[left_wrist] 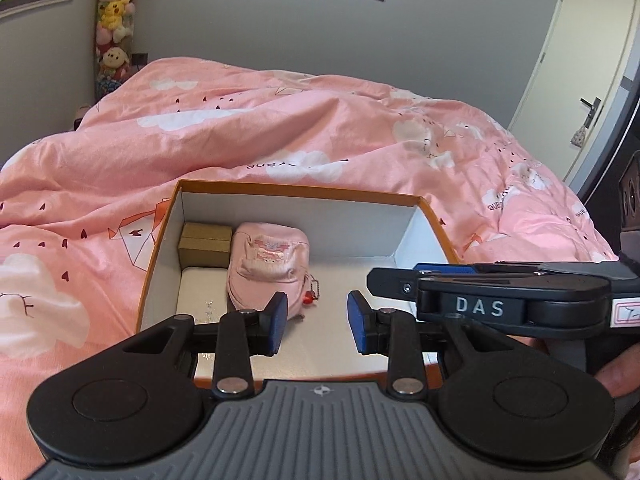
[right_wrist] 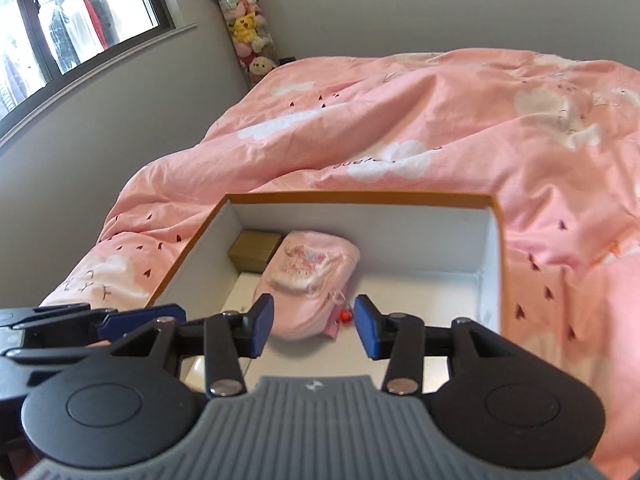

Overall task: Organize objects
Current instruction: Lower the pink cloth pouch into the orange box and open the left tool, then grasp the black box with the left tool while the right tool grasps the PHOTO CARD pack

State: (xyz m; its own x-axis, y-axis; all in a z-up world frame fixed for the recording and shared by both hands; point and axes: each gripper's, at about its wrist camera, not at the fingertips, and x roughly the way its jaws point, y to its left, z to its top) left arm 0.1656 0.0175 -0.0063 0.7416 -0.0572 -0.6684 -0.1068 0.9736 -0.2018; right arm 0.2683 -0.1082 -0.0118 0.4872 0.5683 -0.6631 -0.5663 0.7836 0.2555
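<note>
Pink pouch point(left_wrist: 267, 268) lies inside an open cardboard box point(left_wrist: 304, 192), toward the box's left half, with its printed face turned up; the right wrist view shows the same pouch point(right_wrist: 310, 280) on the white floor of the box point(right_wrist: 360, 197). A short bead chain with a small red charm point(left_wrist: 309, 297) hangs from its near right corner; in the right view the charm point(right_wrist: 345, 315) sits just beside the pouch's lower edge. Touching the pouch's left side, a small gold box point(left_wrist: 205, 245) stands in the far left corner point(right_wrist: 256, 255). In front of the gold box lies a flat white object point(left_wrist: 202, 292), close against the left wall; what it is cannot be told. The right half of the box floor is bare.

The box has orange outer walls and a white inside, and rests on a bed covered by a pink quilt point(left_wrist: 280, 120) printed with white clouds.

Left gripper point(left_wrist: 317, 318) hovers above the near edge of the box, its blue pads parted with nothing between them. Right gripper point(right_wrist: 314, 326) hangs over the near part of the box as well, jaws released and empty, the pouch and charm showing through the gap below. Each gripper shows at the edge of the other's view, close alongside.

Beyond the bed stand a tall column of plush toys point(right_wrist: 248, 28) in the corner, a window point(right_wrist: 60, 28) and a pale door point(left_wrist: 568, 80).
</note>
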